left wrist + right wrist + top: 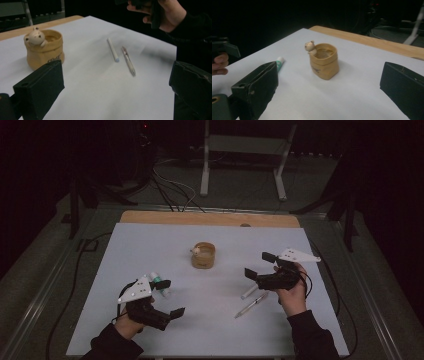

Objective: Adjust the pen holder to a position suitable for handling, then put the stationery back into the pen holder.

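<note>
Both grippers, the left gripper [167, 297] and the right gripper [259, 264], have their black blocky jaws wide apart with nothing between them. Just under the right one lie a thin white stick [249, 292] and a slim silvery pen [251, 305] (side by side, not touching) on the smooth pale table [150, 245]. A tan sack-shaped pot with a little bear [203, 255] stands in the middle, and a white tube with a green end [161, 283] lies by the left gripper.

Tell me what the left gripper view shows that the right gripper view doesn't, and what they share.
Left gripper view: a white stick and a pen lying side by side on the white sheet, with the person's right hand above. Right gripper view: a white and green tube lying on the sheet and fingers of the person's left hand at the edge. Both: the tan bear pot, upright, seen between open black jaws.
</note>
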### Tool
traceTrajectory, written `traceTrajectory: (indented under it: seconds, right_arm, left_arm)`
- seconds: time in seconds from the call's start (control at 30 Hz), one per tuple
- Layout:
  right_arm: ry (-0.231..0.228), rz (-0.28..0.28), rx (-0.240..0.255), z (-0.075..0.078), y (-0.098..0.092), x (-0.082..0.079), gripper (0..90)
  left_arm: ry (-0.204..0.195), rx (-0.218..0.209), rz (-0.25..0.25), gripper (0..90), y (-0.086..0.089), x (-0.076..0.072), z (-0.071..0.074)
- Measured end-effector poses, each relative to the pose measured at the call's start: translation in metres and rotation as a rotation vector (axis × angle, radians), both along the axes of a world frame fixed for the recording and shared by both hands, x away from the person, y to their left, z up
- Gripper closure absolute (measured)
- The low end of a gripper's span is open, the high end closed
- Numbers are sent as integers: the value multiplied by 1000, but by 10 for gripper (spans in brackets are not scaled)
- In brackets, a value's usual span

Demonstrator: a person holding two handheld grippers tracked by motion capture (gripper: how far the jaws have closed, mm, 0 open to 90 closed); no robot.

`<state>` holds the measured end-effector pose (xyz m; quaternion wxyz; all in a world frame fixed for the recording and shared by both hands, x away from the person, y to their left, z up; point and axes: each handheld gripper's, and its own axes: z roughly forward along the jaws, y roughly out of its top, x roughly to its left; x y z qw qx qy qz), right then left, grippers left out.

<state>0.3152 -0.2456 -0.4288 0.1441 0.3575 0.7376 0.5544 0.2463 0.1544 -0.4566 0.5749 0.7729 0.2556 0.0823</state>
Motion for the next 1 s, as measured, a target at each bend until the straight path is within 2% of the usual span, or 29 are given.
traceTrajectory:
  seconds: [0.13, 0.3, 0.37, 0.53, 0.67, 0.77, 1.0]
  right_arm:
    - [-8, -23, 12, 2, -4, -1, 17]
    - [-16, -28, 14, 6, -7, -2, 17]
    - [-17, -28, 21, 7, -8, -3, 17]
    - [-20, -33, 23, 8, -9, -2, 17]
    - [-19, -32, 19, 8, -9, -2, 18]
    - [-24, -35, 24, 9, -10, -3, 17]
    - [-22, -40, 30, 9, -12, -2, 18]
  left_arm:
    - [14, 1, 5, 3, -11, 6, 4]
    - [27, 5, 21, 3, -29, 11, 8]
    - [40, 2, 13, 3, -37, 12, 8]
    - [27, 22, 5, 3, -59, 11, 9]
    - [30, 25, 4, 4, -76, 10, 7]
    - [32, 44, 3, 3, -88, 10, 4]
    - [57, 69, 3, 4, -113, 8, -7]
